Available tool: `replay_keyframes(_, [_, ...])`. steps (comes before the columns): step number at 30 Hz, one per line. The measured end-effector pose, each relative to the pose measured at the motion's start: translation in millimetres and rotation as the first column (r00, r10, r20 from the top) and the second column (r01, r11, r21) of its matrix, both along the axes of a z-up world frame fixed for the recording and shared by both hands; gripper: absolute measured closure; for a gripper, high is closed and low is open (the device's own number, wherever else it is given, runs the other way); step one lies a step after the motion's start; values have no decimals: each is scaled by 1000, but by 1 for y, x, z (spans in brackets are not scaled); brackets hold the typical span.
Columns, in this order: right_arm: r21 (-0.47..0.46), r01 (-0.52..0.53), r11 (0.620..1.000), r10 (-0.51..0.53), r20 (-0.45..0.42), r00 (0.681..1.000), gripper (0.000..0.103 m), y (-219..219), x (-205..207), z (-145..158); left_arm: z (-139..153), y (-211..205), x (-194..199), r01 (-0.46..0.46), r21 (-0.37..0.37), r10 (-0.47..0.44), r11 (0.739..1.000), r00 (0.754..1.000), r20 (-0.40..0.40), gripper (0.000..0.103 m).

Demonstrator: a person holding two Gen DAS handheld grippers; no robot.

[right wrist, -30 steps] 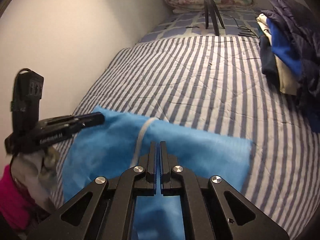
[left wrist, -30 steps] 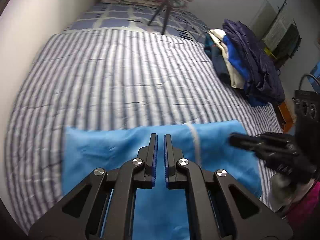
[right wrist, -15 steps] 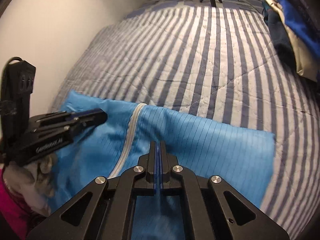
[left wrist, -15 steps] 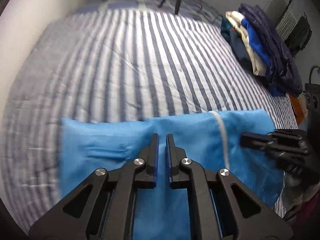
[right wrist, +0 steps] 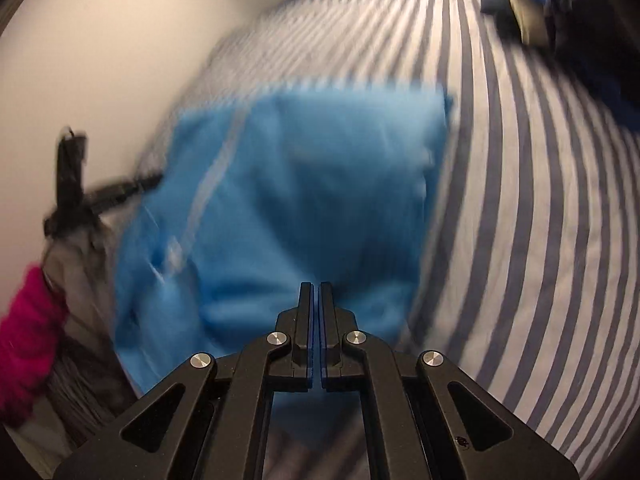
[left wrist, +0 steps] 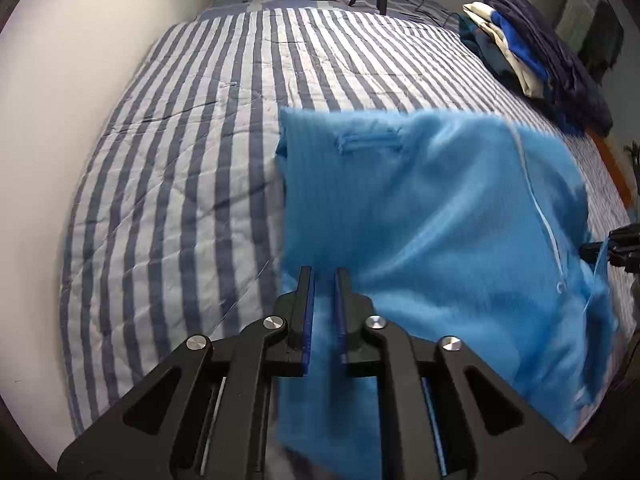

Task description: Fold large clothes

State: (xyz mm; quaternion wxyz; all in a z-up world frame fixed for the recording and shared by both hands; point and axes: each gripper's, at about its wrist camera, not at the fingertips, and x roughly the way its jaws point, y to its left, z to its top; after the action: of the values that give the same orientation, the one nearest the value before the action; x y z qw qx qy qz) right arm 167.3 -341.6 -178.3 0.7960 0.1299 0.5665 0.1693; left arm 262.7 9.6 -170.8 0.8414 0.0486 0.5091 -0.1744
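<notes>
The blue garment (left wrist: 420,216) lay folded on the striped quilt (left wrist: 168,168), at the quilt's near end, with its white zip line (left wrist: 548,232) running down the side farthest from the wall (left wrist: 72,80).

My left gripper (left wrist: 322,280) stood over the garment's near corner on the wall side. Its fingers had just been opening and stood a narrow gap apart; blue cloth showed in the gap, but I judged the pads were no longer pressing on it.

My right gripper (right wrist: 316,296) had its fingers together over the garment's near edge. In that blurred view I could not tell whether any cloth was pinched between them.

Risks, as I judged them:
- If the right fingers did hold cloth while the left ones let go, one corner would be dragged and the fold skewed.
- The near edge hung at the quilt's near end; a pull toward me could slide the garment off.
- The zip could bunch under a further fold and leave a ridge.
- The pile of dark clothes (left wrist: 540,68) sat well apart, at the quilt's far side, so I saw no snag there.
</notes>
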Motion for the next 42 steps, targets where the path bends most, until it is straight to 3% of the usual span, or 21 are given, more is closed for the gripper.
replay_keyframes(4, [5, 3, 1000, -3, -6, 1000, 102, -6, -18, 1, 4, 18, -6, -45, -55, 43, 997, 998, -38, 92])
replay_keyframes(6, [-41, -17, 999, 18, 6, 1000, 102, -4, -30, 10, 11, 30, -10, -76, -95, 71, 993, 996, -57, 78])
replay_keyframes(7, [-56, -23, 998, 24, 23, 999, 102, -5, -34, 15, 15, 36, -11, -92, -143, 83, 985, 994, -71, 58])
replay_keyframes(8, [-57, -20, 998, 23, 52, 998, 102, -8, -39, 22, 18, 44, -12, -116, -204, 100, 972, 991, -86, 48])
replay_keyframes(10, [-33, 30, 999, -26, 110, 994, 97, -19, -52, 30, 19, 58, -11, -159, -305, 123, 939, 983, -135, 46])
replay_keyframes(11, [-21, 64, 998, -61, 139, 988, 83, -26, -56, 33, 15, 64, -9, -180, -346, 126, 921, 977, -174, 46])
replay_keyframes(12, [-1, 105, 994, -103, 167, 981, 63, -36, -59, 35, 10, 68, -7, -208, -377, 133, 902, 968, -214, 46])
replay_keyframes(14, [42, 160, 986, -165, 181, 969, 51, -49, -62, 33, -3, 75, -1, -257, -423, 137, 869, 946, -294, 45])
replay_keyframes(16, [87, 192, 978, -203, 138, 970, 51, -62, -56, 24, -17, 82, 3, -313, -482, 130, 818, 918, -375, 45])
replay_keyframes(21, [211, 212, 954, -225, 38, 974, 51, -75, -43, 2, -30, 92, 12, -372, -538, 130, 756, 891, -434, 45])
replay_keyframes(24, [270, 236, 934, -242, -10, 970, 50, -87, -37, -13, -36, 96, 17, -383, -557, 114, 737, 883, -456, 45])
replay_keyframes(28, [358, 249, 900, -256, -28, 966, 52, -91, -36, -14, -38, 90, 24, -360, -554, 90, 751, 886, -454, 45])
replay_keyframes(34, [393, 228, 891, -231, -40, 972, 61, -77, -32, -14, -36, 62, 38, -321, -529, 81, 785, 901, -426, 46])
replay_keyframes(37, [371, 206, 906, -210, -30, 977, 69, -68, -31, -10, -34, 49, 40, -292, -476, 89, 829, 911, -402, 65])
replay_keyframes(40, [324, 207, 923, -208, -31, 978, 84, -60, -33, -5, -26, 35, 35, -239, -416, 93, 878, 935, -342, 84])
replay_keyframes(42, [283, 201, 938, -204, -19, 979, 92, -56, -37, 2, -15, 28, 29, -199, -375, 91, 905, 954, -287, 89])
